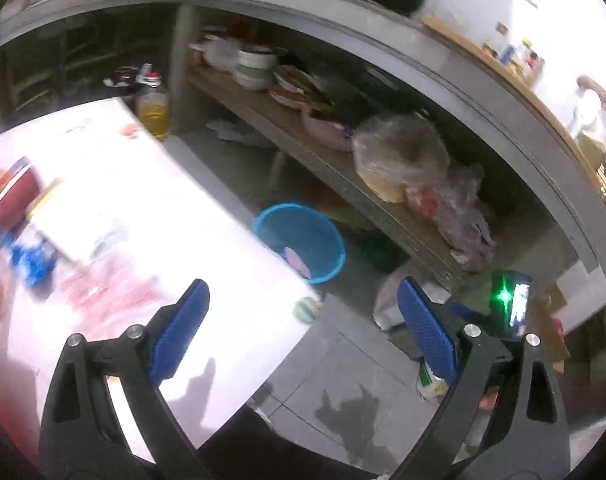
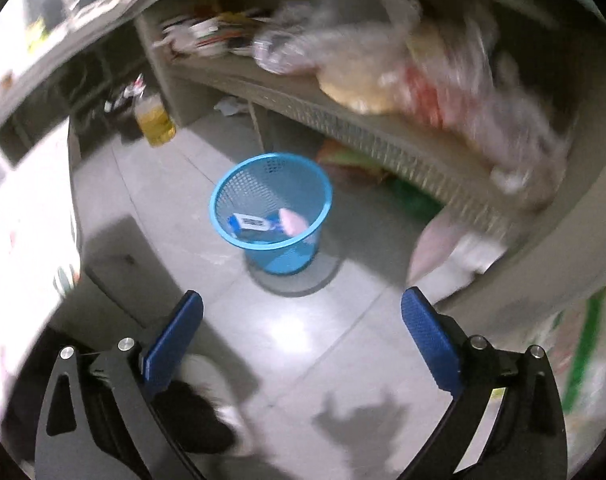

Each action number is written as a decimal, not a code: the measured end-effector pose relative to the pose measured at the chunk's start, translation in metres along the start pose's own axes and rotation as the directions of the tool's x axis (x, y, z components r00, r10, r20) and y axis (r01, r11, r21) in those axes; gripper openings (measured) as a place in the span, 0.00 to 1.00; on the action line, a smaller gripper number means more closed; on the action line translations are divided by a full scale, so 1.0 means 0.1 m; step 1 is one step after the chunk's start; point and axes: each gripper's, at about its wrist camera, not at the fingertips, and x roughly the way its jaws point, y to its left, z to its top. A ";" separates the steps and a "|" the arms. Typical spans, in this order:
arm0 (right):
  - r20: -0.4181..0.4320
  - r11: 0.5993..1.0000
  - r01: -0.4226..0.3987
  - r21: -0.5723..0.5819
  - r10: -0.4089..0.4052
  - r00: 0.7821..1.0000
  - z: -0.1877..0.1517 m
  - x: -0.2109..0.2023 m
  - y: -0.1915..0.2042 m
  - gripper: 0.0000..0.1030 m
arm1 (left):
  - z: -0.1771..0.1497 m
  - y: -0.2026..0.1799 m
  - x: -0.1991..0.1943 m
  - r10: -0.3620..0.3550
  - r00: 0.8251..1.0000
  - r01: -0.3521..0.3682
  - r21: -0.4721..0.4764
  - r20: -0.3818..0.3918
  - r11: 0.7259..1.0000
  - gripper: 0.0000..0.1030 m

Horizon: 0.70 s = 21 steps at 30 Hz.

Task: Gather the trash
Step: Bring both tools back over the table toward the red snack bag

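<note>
Right wrist view, right gripper (image 2: 302, 316) jaws spread, empty, blue bin (image 2: 271, 208) contents blurred, shelf bags smeared.

Bright blue mesh bin (image 2: 271, 216), perforated wall; blue-white packet (image 2: 249, 224) and pale pink scrap (image 2: 293, 222) inside. Grey tiled floor (image 2: 295, 340). Yellow oil bottle (image 2: 155, 120). Blue textured pads (image 2: 431, 340), black gripper frame.

Blurred red, blue and pink items (image 1: 31, 232) on the white counter (image 1: 163, 240): unidentifiable. Blue mesh plastic bin (image 1: 303, 240): near side hidden behind the counter edge. Clear plastic bags (image 2: 443, 80) on the shelf (image 2: 383, 136): smeared, contents unclear. Bin's blue-white packet (image 2: 249, 224): print illegible.
</note>
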 end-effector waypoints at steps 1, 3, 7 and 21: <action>0.014 0.999 0.033 -0.038 -0.033 0.999 -0.02 -0.06 0.06 0.94 | -0.05 0.04 -0.06 0.021 1.000 -0.021 -0.010 0.011 1.000 0.88; 0.045 0.992 0.094 -0.087 -0.090 0.995 -0.06 -0.20 0.15 0.94 | -0.17 0.12 -0.20 0.083 0.996 -0.083 -0.019 0.038 0.996 0.88; 0.128 0.987 0.133 -0.090 -0.121 0.984 -0.09 -0.56 0.20 0.94 | -0.33 0.20 -0.34 0.130 0.991 -0.130 0.009 0.021 0.991 0.88; 0.320 0.992 0.012 -0.128 0.030 0.947 -0.11 -1.33 0.66 0.94 | -0.71 0.61 -0.71 0.078 0.996 -0.067 -0.189 0.051 0.980 0.88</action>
